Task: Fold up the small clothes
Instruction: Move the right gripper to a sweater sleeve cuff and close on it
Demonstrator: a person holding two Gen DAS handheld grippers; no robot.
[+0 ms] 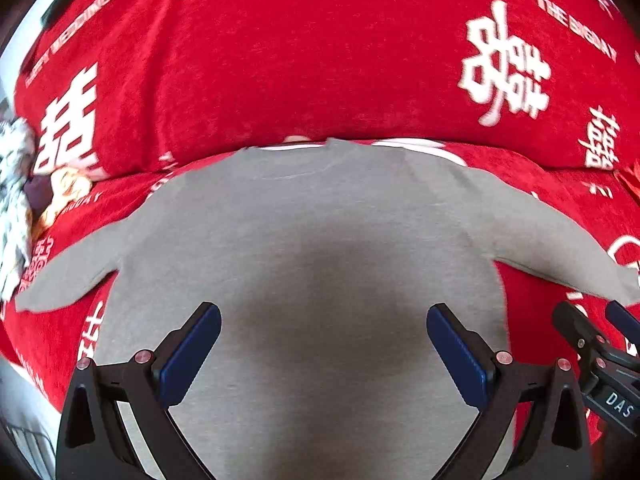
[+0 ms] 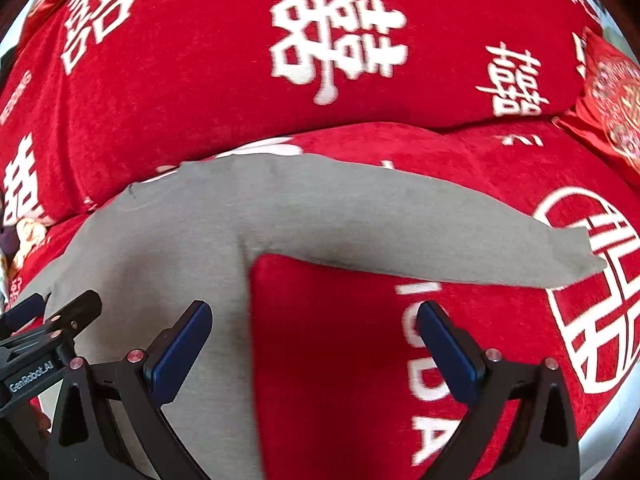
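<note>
Evidently no fold had begun: the small grey long-sleeved knit top (image 1: 312,220) lay flat on the red sofa cover printed with white characters (image 1: 280,60), neck far, both sleeves spread out to left and right. The left gripper (image 1: 324,344) hovered over the body, fingers released and empty; the right gripper (image 2: 314,340) hung beside the right sleeve (image 2: 420,224), likewise spread and empty. Next, probably, a sleeve must be pinched and carried inward.
</note>
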